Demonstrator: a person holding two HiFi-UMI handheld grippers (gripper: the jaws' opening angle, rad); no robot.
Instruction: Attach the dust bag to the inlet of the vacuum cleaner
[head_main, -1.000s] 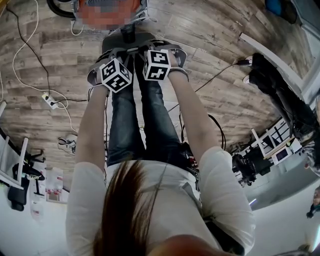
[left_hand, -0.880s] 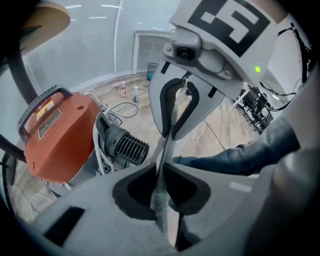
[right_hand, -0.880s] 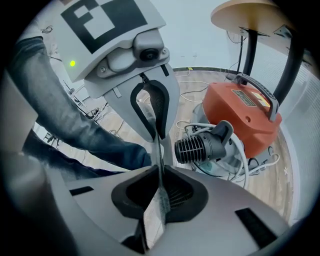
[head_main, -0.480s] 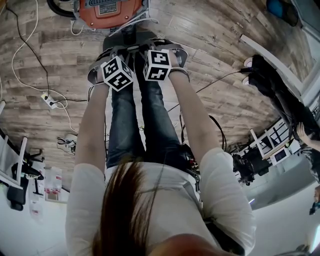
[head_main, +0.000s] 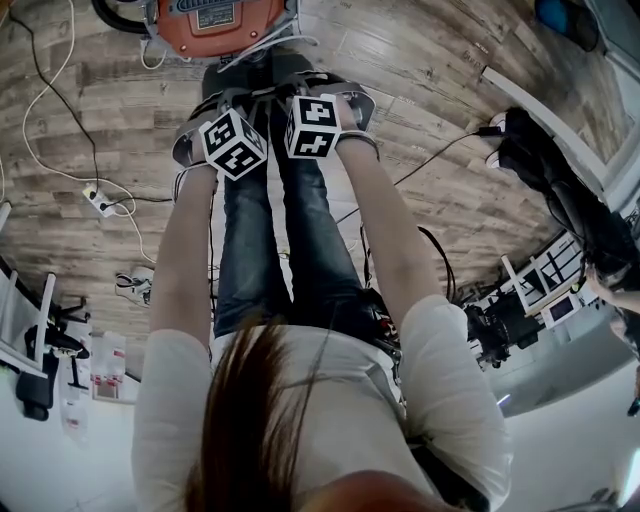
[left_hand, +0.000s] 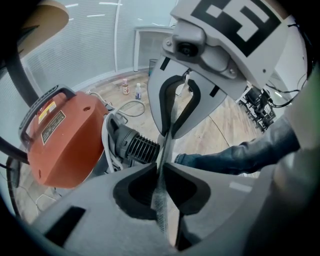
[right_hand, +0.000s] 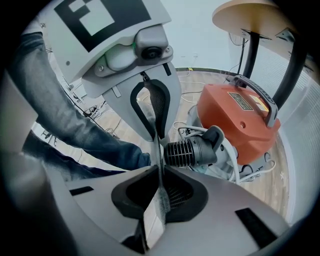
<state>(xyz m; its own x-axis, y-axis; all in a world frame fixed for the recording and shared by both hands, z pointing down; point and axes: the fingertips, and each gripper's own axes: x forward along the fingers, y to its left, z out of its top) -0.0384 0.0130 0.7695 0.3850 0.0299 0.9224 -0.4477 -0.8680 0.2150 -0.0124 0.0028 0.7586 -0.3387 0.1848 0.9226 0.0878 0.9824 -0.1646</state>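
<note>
Left tongs (left_hand: 161, 172) and right tongs (right_hand: 161, 176) face each other, each clamped on a thin edge of the bag (right_hand: 156, 214). The inlet (right_hand: 192, 150) of the vacuum (right_hand: 240, 117) lies just beyond the bag (away from the person), its snout aimed this way. Neither hand looks nearer.

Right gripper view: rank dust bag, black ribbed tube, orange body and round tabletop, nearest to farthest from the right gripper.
1. dust bag: clamped between the jaws of the right gripper, centre.
2. black ribbed tube: just beyond, right of centre.
3. orange body: behind the tube, right.
4. round tabletop: top right, farthest.
</note>
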